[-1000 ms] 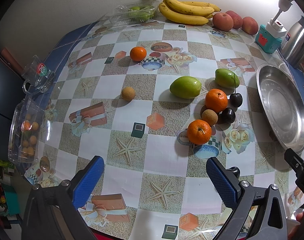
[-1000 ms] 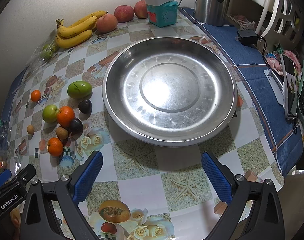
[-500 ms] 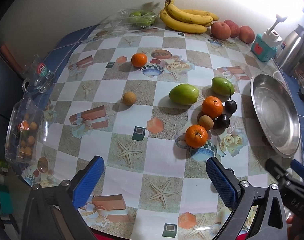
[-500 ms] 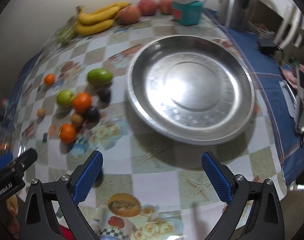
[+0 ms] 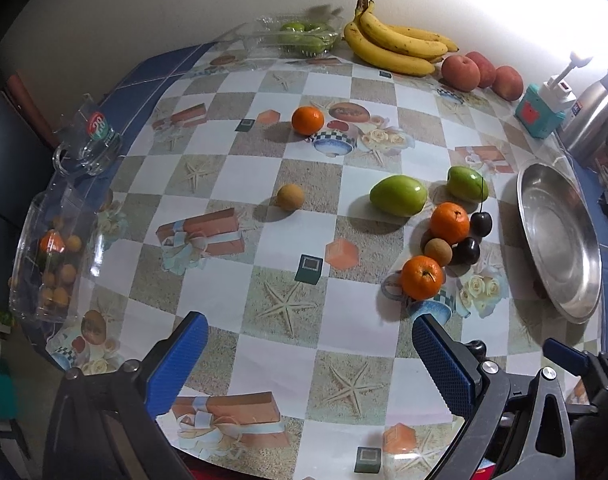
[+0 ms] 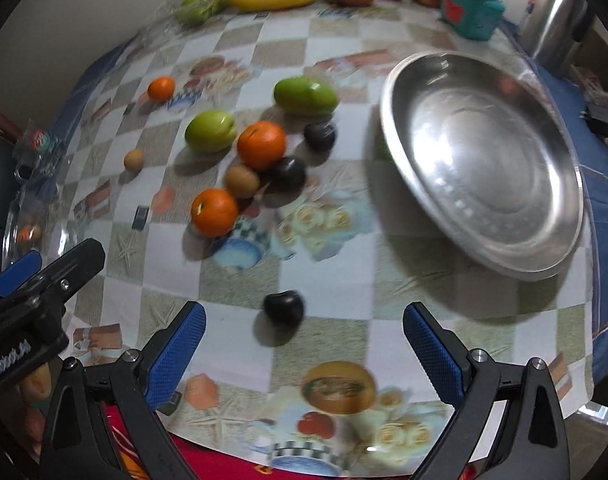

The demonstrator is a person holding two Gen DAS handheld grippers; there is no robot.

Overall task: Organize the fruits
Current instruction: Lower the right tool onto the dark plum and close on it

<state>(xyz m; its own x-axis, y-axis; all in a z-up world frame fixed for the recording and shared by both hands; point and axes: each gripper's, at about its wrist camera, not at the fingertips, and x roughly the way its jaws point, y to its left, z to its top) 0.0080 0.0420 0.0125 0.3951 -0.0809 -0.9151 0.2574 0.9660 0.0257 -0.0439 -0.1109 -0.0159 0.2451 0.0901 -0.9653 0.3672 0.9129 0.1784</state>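
Observation:
Loose fruit lies on the patterned tablecloth: two green fruits (image 5: pixel 398 195) (image 5: pixel 467 183), oranges (image 5: pixel 449 222) (image 5: pixel 422 277) (image 5: pixel 308 120), small brown fruits (image 5: pixel 289 197) (image 5: pixel 438 251) and dark cherries (image 5: pixel 480 223) (image 5: pixel 466 251). An empty steel plate (image 5: pixel 560 236) (image 6: pixel 484 156) sits at the right. A lone dark cherry (image 6: pixel 283 307) lies just ahead of my right gripper (image 6: pixel 304 350), which is open and empty. My left gripper (image 5: pixel 310 354) is open and empty above the near table edge.
Bananas (image 5: pixel 400 46), peaches (image 5: pixel 460 73) and a clear box of green fruit (image 5: pixel 304 36) line the back wall. A teal box with a plug (image 5: pixel 542 110) and a kettle (image 5: pixel 592 118) stand at back right. A glass mug (image 5: pixel 87 142) and a clear fruit container (image 5: pixel 51 256) sit at the left edge.
My right gripper has swung left, away from the plate toward the fruit cluster, bringing a lone cherry into view. My left gripper has drawn back slightly.

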